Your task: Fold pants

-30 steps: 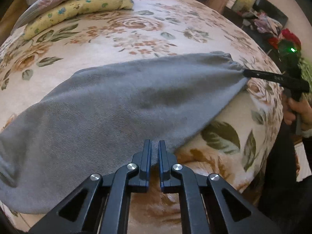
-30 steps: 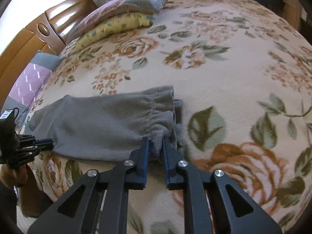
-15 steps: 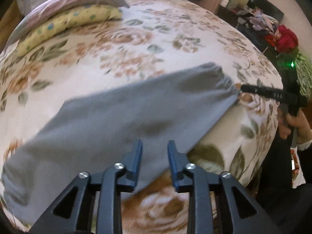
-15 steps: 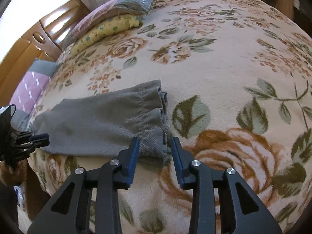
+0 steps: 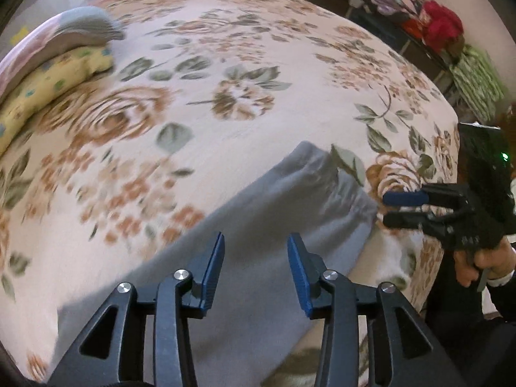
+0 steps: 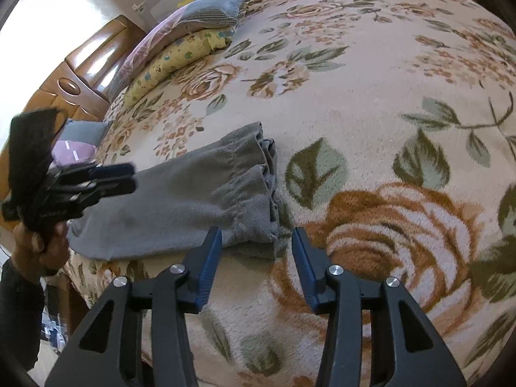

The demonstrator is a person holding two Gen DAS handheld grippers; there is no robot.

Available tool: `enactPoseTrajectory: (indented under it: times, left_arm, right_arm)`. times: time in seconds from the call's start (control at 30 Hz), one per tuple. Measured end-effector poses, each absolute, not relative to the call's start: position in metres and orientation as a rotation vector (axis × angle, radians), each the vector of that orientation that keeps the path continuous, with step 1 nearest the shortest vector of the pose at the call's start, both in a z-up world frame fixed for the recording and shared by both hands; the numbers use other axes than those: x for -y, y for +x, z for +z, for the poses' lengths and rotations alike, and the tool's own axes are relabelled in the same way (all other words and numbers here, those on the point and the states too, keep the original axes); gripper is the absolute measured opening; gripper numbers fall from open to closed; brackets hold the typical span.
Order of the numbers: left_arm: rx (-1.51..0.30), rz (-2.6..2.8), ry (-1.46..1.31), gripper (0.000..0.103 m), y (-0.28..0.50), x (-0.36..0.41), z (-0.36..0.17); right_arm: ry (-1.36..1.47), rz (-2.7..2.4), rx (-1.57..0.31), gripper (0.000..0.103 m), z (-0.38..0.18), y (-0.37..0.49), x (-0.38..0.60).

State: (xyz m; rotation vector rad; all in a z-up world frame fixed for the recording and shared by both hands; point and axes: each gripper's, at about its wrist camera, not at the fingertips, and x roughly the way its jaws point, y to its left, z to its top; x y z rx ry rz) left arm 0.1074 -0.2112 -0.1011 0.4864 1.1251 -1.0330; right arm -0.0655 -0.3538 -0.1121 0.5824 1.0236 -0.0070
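Left wrist view: grey pants (image 5: 225,258) folded into a long band, lying across the near edge of a floral blanket (image 5: 258,80) on a bed. Left gripper (image 5: 254,251) hanging just above the middle of that band, jaws parted and widening, grey cloth showing in the gap below but not pressed by either blue pad. No grip on the fabric. Gathered waistband end of the pants at upper right, just short of the right gripper (image 5: 391,208), whose fingers point at the waistband from the bed's edge and stand apart from it. Hand (image 5: 477,264) wrapped round that gripper's handle at far right. Picture smeared, so finer detail of the cloth hard to read.

Right wrist view: same pants (image 6: 180,200) ahead and left of the right gripper (image 6: 256,242), elastic waistband bunched just beyond the left fingertip, lower corner of the fold lying near the gap. Jaws moderately apart and opening, clear of the cloth, flowered blanket (image 6: 387,96) mostly beneath them. Left gripper (image 6: 129,179) over the far end of the band at left, fingers a little apart. Stacked pillows (image 6: 180,48) well beyond, near a wooden headboard (image 6: 80,74).
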Motion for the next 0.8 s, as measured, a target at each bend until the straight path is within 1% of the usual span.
enactPoseTrajectory:
  times: [0.13, 0.2, 0.3, 0.33, 0.47, 0.57, 0.63, 0.67, 0.7, 0.73, 0.77, 0.8]
  left_arm:
    - [-1.155, -1.08, 0.566, 0.042, 0.115, 0.241, -0.115]
    - [-1.162, -1.092, 0.613, 0.042, 0.118, 0.252, -0.121]
    - [-1.163, -1.109, 0.66, 0.043, 0.123, 0.266, -0.126]
    - [-1.166, -1.12, 0.669, 0.044, 0.124, 0.27, -0.127]
    - [-1.191, -1.185, 0.724, 0.055, 0.122, 0.29, -0.135]
    - [-1.212, -1.195, 0.795, 0.057, 0.119, 0.3, -0.15]
    - [-1.227, -1.193, 0.808, 0.057, 0.119, 0.302, -0.157]
    - [-1.237, -1.193, 0.805, 0.057, 0.119, 0.302, -0.16]
    - [-1.241, -1.193, 0.796, 0.057, 0.12, 0.301, -0.162]
    - [-1.242, -1.194, 0.79, 0.056, 0.12, 0.301, -0.162]
    - [-1.248, -1.199, 0.781, 0.051, 0.12, 0.299, -0.161]
    - [-1.255, -1.207, 0.772, 0.047, 0.119, 0.298, -0.161]
  right_arm:
    - [0.628, -0.01, -1.028, 0.048, -0.119, -0.066, 0.356]
    - [0.632, -0.015, -1.041, 0.053, -0.124, -0.066, 0.355]
    - [0.652, -0.012, -1.045, 0.055, -0.13, -0.065, 0.354]
    - [0.675, -0.011, -1.036, 0.055, -0.131, -0.066, 0.356]
    - [0.788, -0.001, -1.004, 0.057, -0.139, -0.063, 0.364]
    - [0.826, -0.007, -1.0, 0.057, -0.145, -0.06, 0.364]
    - [0.798, -0.008, -0.997, 0.057, -0.145, -0.058, 0.359]
    - [0.787, -0.008, -0.993, 0.054, -0.144, -0.058, 0.357]
    - [0.777, 0.0, -0.99, 0.036, -0.145, -0.057, 0.355]
    - [0.778, 0.0, -0.993, 0.03, -0.147, -0.057, 0.355]
    - [0.794, 0.004, -0.986, 0.029, -0.148, -0.057, 0.357]
    - [0.818, 0.015, -0.968, 0.025, -0.15, -0.059, 0.359]
